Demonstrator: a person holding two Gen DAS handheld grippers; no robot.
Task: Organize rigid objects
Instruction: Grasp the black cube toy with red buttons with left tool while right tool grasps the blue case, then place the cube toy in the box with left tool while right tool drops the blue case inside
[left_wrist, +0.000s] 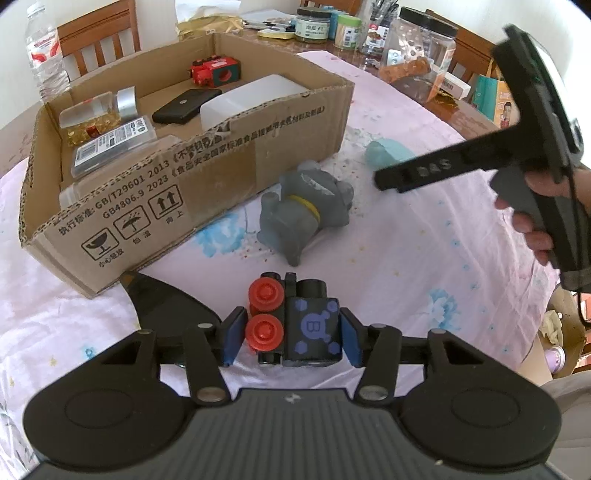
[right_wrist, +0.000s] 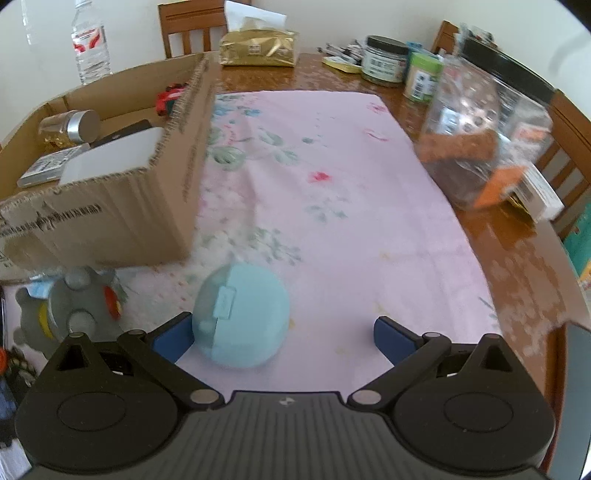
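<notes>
A black toy block (left_wrist: 312, 328) with red wheels and purple spots rests on the pink cloth. My left gripper (left_wrist: 291, 338) is shut on it, with a blue pad against each side. A light blue round case (right_wrist: 240, 317) lies between the jaws of my right gripper (right_wrist: 282, 328), which stands wide open. The case touches only the left pad, and the right pad is well clear of it. In the left wrist view the case (left_wrist: 384, 153) peeks out behind the right gripper's black finger (left_wrist: 424, 171), which a hand (left_wrist: 532, 210) holds. A grey toy figure (left_wrist: 306, 210) lies beside the cardboard box (left_wrist: 207, 177).
The open box (right_wrist: 110, 221) holds a red toy (left_wrist: 214, 72), a black case (left_wrist: 184, 105), a white box (left_wrist: 255, 99), a silver-lidded jar (left_wrist: 110, 105) and a labelled pack. A water bottle (left_wrist: 44, 48), small jars (left_wrist: 314, 24) and a big clear jar (right_wrist: 487, 140) stand on the wooden table around the cloth.
</notes>
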